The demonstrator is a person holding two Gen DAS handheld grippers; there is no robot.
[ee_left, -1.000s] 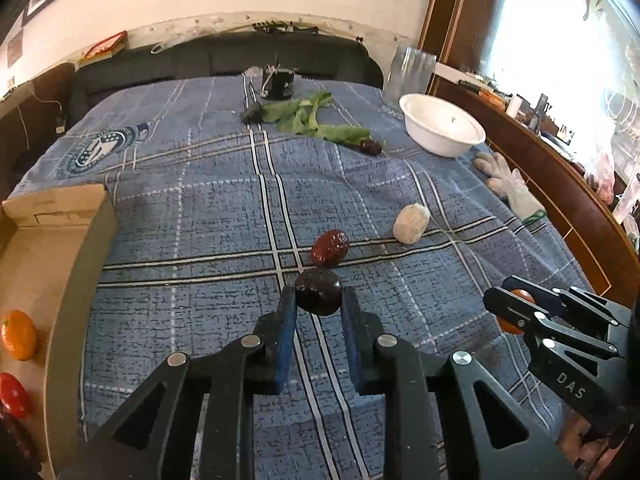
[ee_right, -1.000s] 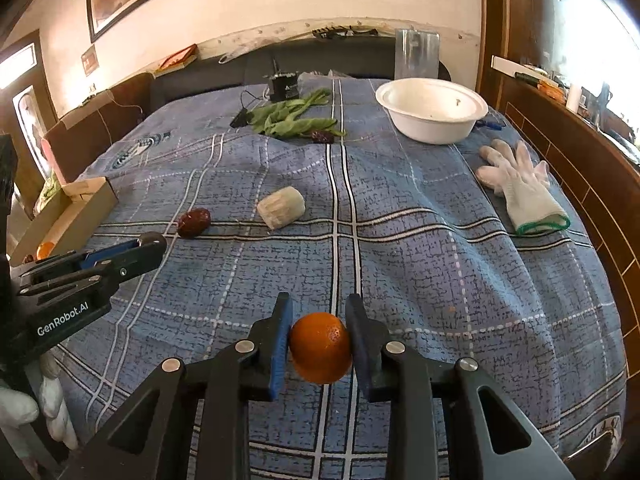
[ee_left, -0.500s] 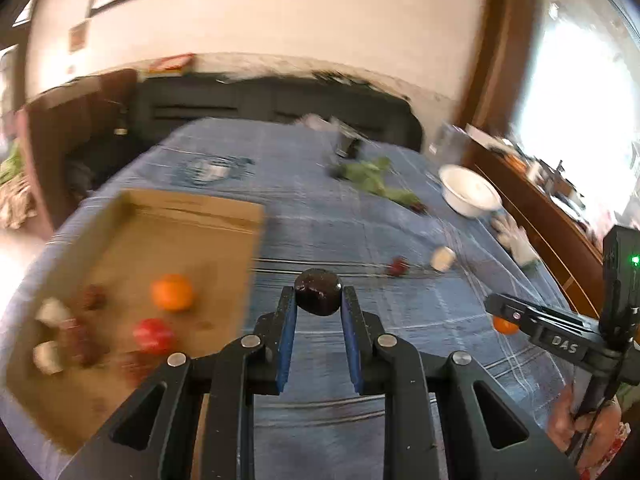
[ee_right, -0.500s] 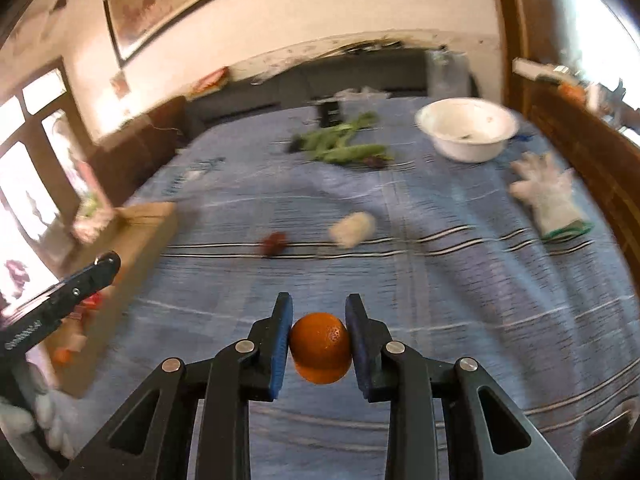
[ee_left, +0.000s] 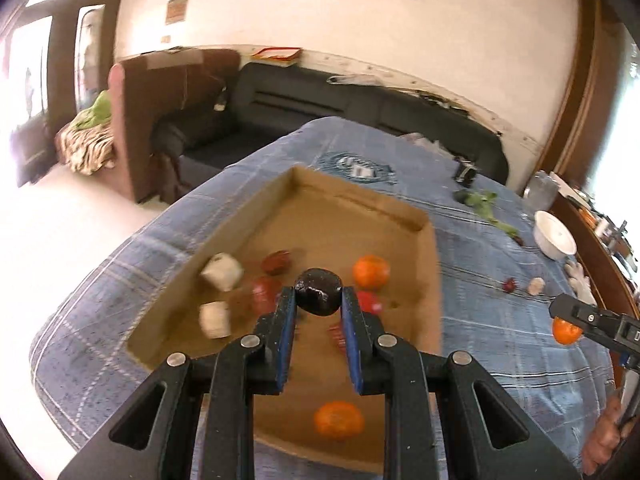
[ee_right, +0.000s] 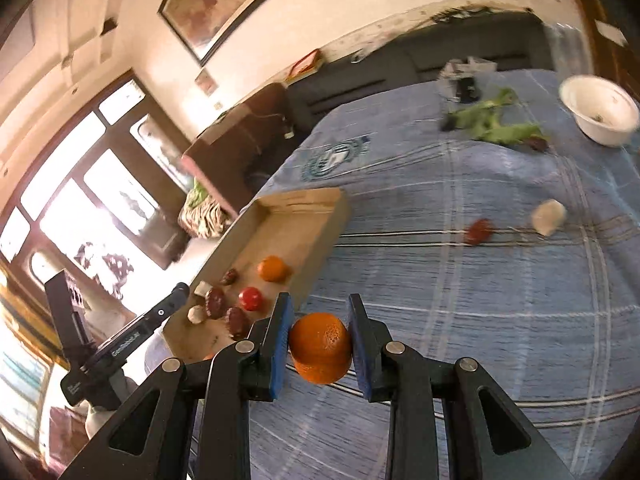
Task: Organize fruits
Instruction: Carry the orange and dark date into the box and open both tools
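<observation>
My left gripper (ee_left: 318, 300) is shut on a dark plum (ee_left: 318, 289) and holds it above the cardboard box (ee_left: 430, 280). The box holds several fruits: oranges (ee_left: 371, 271), red fruits and pale pieces. My right gripper (ee_right: 320, 336) is shut on an orange (ee_right: 320, 346) above the blue plaid cloth, just right of the box (ee_right: 324, 216). It also shows at the right edge of the left wrist view (ee_left: 566, 330). A dark red fruit (ee_right: 479, 231) and a pale fruit (ee_right: 548, 216) lie loose on the cloth.
A white bowl (ee_right: 598, 110) and green leaves (ee_right: 494, 126) with a dark fruit lie at the far end of the blue cloth (ee_right: 480, 300). A white glove (ee_left: 578, 280) lies near the right edge. A dark sofa (ee_left: 320, 100) stands behind.
Both grippers swung left toward the box. My left gripper with the plum now hangs over the box interior. My right gripper with the orange has come close beside the box.
</observation>
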